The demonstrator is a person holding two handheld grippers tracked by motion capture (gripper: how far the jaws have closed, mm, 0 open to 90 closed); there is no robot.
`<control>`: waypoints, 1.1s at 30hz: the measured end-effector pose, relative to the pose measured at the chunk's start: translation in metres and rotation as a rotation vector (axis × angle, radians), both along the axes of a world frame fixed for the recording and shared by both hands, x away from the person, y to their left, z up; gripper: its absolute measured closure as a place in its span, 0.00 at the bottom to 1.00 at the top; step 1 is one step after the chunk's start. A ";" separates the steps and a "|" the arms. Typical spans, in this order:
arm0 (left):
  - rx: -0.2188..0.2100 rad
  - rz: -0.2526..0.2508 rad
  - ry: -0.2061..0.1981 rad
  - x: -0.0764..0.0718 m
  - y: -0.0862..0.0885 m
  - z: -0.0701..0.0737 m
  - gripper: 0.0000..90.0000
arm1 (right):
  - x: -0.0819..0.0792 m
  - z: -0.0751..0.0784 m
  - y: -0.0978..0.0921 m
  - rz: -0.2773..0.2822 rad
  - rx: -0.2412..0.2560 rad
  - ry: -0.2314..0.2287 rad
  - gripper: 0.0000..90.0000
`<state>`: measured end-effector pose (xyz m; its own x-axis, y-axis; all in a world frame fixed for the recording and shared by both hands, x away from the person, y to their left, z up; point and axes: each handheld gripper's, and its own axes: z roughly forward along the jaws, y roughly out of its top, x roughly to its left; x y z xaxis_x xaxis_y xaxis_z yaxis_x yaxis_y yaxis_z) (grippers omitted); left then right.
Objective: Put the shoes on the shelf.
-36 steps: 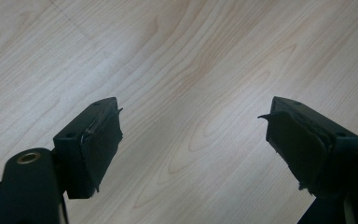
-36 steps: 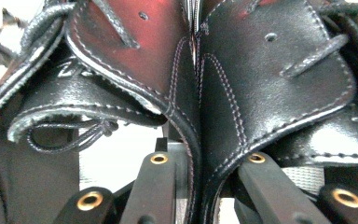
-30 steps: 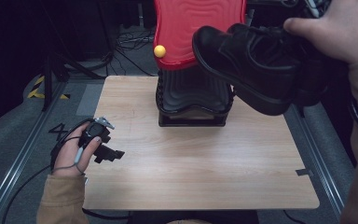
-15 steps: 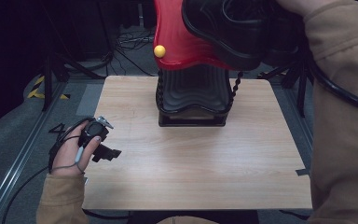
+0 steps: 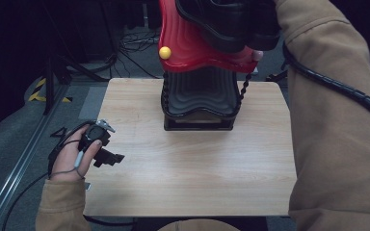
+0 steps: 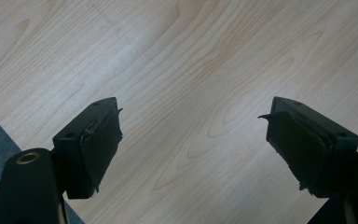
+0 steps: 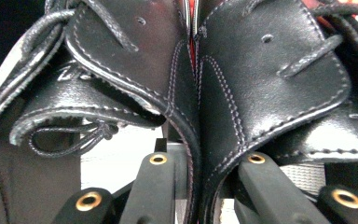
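A pair of black leather lace-up shoes (image 5: pixel 221 21) hangs at the top of the high view, in front of the red wavy top (image 5: pixel 192 50) of a black ribbed stand (image 5: pixel 197 96). In the right gripper view my right gripper (image 7: pixel 200 161) is shut on the two shoes' inner sides, left shoe (image 7: pixel 121 56) and right shoe (image 7: pixel 270 88) pressed together between the jaws. My left gripper (image 5: pixel 112 158) rests low at the table's left edge, open, with bare wood between its fingers (image 6: pixel 100 135).
The light wooden table (image 5: pixel 197 178) carries the stand at its far middle. A yellow ball (image 5: pixel 165 52) sits on the red top's left corner. A coiled cable (image 5: pixel 337 86) runs along the right sleeve. Cables and a floor rail (image 5: pixel 14 163) lie left of the table.
The right hand has carried the shoes from the right side leftward and farther away, until they hang in front of the red top. The left gripper has stayed put.
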<state>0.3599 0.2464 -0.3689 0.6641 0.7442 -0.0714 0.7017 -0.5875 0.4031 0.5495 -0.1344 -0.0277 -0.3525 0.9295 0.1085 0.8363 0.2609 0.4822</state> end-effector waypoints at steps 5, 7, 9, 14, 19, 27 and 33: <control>-0.011 0.003 -0.006 0.000 0.002 0.000 0.20 | 0.009 -0.007 0.011 -0.037 0.008 -0.031 0.91; -0.010 0.004 -0.006 0.000 0.002 0.000 0.20 | 0.013 -0.012 0.015 -0.057 0.017 -0.049 0.91; -0.013 -0.004 -0.003 0.000 0.001 0.000 0.20 | 0.016 -0.016 0.018 -0.073 0.031 -0.070 0.91; -0.015 -0.008 -0.002 0.000 0.002 0.000 0.20 | 0.020 -0.025 0.025 -0.110 0.022 -0.135 0.90; -0.018 -0.007 0.000 0.001 0.002 -0.001 0.20 | 0.027 -0.041 0.028 -0.133 0.059 -0.162 0.90; -0.016 -0.005 0.003 0.000 0.000 -0.001 0.20 | 0.030 -0.062 0.032 -0.145 0.089 -0.163 0.90; -0.011 -0.014 0.006 -0.001 -0.002 -0.001 0.20 | 0.027 -0.065 0.030 -0.143 0.108 -0.163 0.84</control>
